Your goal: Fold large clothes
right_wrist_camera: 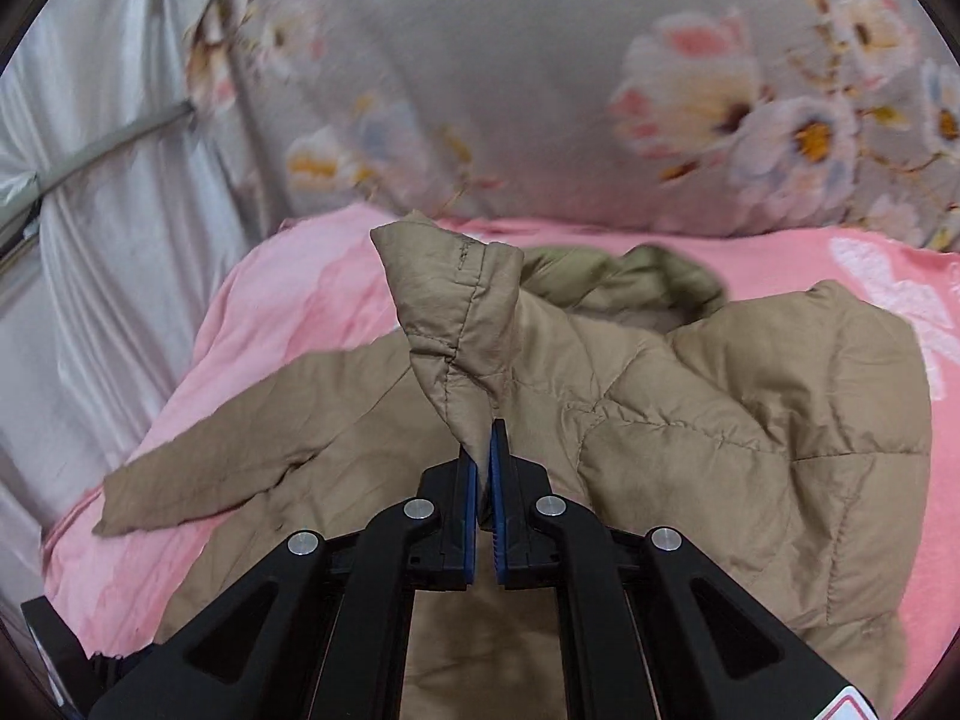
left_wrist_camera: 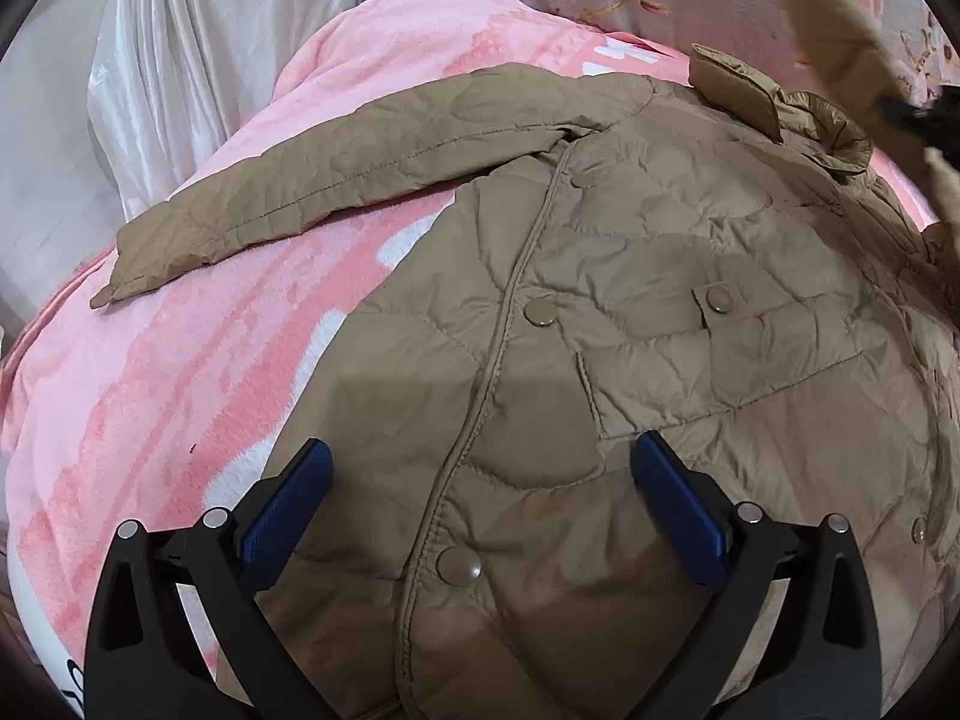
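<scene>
The jacket (left_wrist_camera: 630, 276) lies spread front-up on the pink blanket (left_wrist_camera: 180, 372), and everything else is placed from it. Nearest, the left gripper (left_wrist_camera: 480, 468) hangs just above its lower front with the blue pads (left_wrist_camera: 288, 498) wide apart — nothing between them, the snap placket running up between the two fingers. Over the same jacket the right gripper (right_wrist_camera: 483, 450) is clamped tight on the cuff end of one sleeve (right_wrist_camera: 456, 312), which stands up from the jaws in a pinched peak. Farther along, the other sleeve (left_wrist_camera: 336, 180) stretches out flat across the blanket to one side of the jacket's body. Beyond the collar (left_wrist_camera: 744, 90) is a grey flowered cloth (right_wrist_camera: 540, 90) — and beside that a white curtain (left_wrist_camera: 180, 30).
</scene>
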Demonstrator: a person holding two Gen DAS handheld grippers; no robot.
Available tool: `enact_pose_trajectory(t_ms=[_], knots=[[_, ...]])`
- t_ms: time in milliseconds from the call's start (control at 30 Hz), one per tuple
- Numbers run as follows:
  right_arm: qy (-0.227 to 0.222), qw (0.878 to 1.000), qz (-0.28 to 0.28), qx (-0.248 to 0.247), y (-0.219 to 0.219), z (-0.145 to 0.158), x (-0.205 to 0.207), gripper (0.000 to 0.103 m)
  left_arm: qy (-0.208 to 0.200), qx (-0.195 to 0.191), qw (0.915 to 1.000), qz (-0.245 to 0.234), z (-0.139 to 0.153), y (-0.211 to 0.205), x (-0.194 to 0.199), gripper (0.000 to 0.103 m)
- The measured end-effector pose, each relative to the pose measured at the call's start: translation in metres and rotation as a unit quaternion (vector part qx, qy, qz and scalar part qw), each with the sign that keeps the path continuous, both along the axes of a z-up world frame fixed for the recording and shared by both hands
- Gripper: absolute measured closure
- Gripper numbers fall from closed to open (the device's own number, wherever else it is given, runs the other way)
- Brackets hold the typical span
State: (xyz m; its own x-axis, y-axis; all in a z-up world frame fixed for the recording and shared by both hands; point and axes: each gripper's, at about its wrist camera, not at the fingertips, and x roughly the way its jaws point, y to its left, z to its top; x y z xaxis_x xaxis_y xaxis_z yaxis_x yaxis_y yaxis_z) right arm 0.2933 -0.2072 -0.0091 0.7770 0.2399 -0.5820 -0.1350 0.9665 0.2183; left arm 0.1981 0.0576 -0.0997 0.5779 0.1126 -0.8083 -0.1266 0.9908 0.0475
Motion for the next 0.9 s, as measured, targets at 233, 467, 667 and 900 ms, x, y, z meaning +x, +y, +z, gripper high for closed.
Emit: enact_pose_trajectory(t_ms=[233,467,667,900], knots=[[0.055,0.997,0.044,-0.014,0.048,-0.043,0.013,0.097,-0.002,0.002,1.0,-0.002,-0.005,-0.002,0.0,0.005],[0.093,0.992,0.073,-0.038,0.059,-0.052,-0.005,0.086,0.01,0.007,0.9999,-0.006,-0.004,-0.002,0.003,0.005],[0.015,0.996,0.089,0.0,0.039,-0.022,-0.048,0.018,-0.012,0.001,0.9999,-0.011,0.023,-0.004,0.011,0.005],[0.003,1.0,0.005,0.029,-0.043,-0.004,-0.068,0.023,-0.009,-0.119,0.9912,-0.057,0.055,-0.016,0.035,0.005]])
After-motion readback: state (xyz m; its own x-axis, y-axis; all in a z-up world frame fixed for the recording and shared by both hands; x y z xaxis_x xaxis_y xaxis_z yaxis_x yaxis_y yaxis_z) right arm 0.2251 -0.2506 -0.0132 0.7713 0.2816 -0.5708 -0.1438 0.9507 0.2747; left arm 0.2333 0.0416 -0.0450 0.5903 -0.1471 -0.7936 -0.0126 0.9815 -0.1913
